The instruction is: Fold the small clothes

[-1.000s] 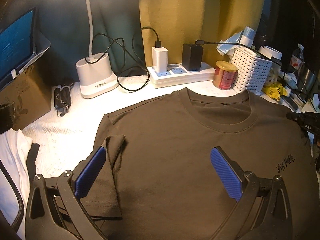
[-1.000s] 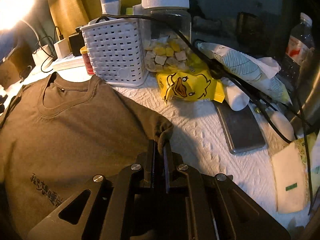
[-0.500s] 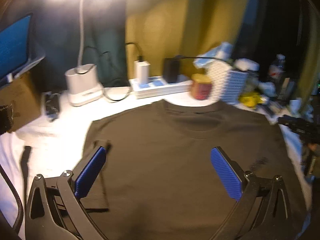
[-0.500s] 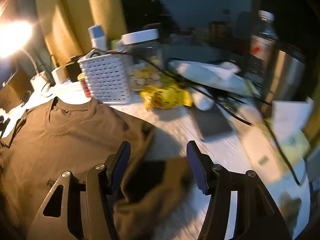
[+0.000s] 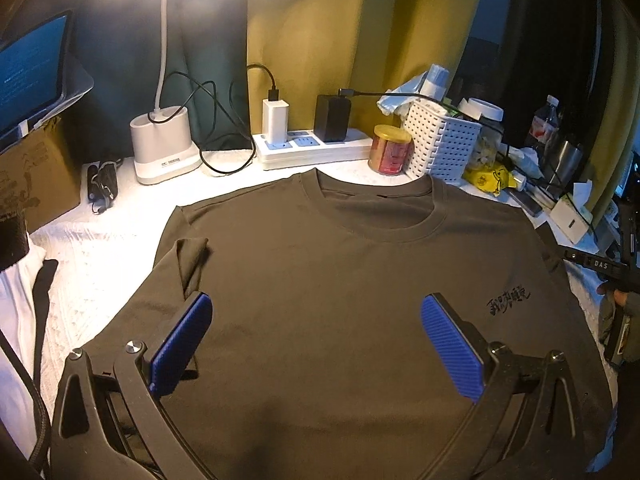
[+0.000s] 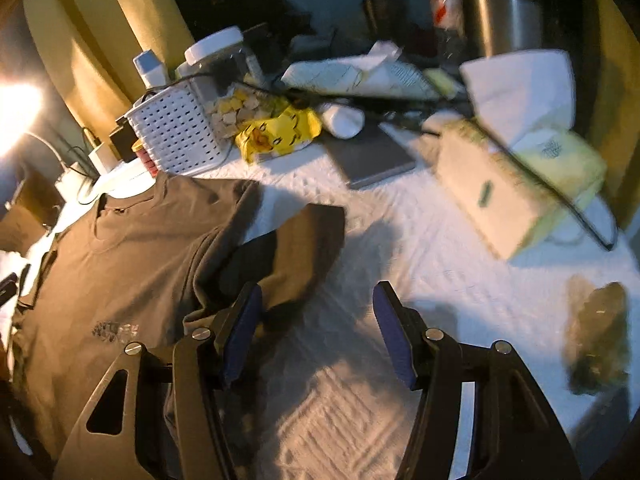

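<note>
two claws hang over a dark shirt (image 5: 320,280) spread flat on the white tabletop (image 5: 100,248), collar toward the clutter at the back: a socket strip (image 5: 316,148), a tin (image 5: 390,150) and a basket (image 5: 444,140) stand just past the collar. bare cloth lies open right of the shirt's right sleeve (image 6: 304,248). the left claw (image 5: 316,344) is spread wide above the chest, holding nothing. the right claw (image 6: 316,332) has just been opening; its jaws stand apart and empty, the left pad (image 6: 240,332) over the sleeve's edge.
</note>
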Demonstrator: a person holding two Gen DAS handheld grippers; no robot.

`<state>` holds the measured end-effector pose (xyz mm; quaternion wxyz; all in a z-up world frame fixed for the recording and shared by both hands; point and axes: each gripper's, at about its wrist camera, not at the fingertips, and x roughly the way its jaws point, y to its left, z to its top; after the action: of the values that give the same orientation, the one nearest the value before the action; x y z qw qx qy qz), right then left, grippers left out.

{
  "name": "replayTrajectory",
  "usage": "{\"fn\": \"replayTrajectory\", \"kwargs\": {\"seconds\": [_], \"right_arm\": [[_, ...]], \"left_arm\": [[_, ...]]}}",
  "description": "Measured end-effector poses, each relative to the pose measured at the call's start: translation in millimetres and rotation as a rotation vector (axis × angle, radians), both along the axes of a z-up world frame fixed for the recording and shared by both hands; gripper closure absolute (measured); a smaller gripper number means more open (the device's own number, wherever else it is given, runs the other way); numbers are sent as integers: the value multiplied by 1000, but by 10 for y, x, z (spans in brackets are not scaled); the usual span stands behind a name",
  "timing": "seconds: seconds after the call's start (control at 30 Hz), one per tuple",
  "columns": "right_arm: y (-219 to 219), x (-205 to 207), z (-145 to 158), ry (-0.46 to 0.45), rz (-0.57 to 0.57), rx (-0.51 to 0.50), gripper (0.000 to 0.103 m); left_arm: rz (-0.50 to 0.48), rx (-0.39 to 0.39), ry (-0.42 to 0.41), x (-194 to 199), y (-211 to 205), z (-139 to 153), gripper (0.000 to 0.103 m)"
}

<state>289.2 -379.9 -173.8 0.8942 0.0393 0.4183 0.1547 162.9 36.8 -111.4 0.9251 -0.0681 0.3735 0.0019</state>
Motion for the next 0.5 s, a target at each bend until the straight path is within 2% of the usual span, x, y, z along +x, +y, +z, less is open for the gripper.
{"fn": "replayTrajectory", "kwargs": {"seconds": [0.07,0.13,0.17,0.2,0.3,0.5], "right_arm": [[80,41,4,5,43,9,42],[161,71,-1,9,72,-6,57],[198,80,5,6,72,-21,77],[208,86,11,5,74,-11,90],[126,42,71,-27,51,11,96],[-230,-102,205,-71,-41,42,97]], "left_arm": [[5,6,2,-6,-1,18,1],[8,12,2,-12,-5,35,1],[10,14,3,-15,-11,40,1],[11,14,4,-18,-12,44,1],[8,13,3,-25,-17,54,1],[6,21,-2,-69,-40,134,1]]}}
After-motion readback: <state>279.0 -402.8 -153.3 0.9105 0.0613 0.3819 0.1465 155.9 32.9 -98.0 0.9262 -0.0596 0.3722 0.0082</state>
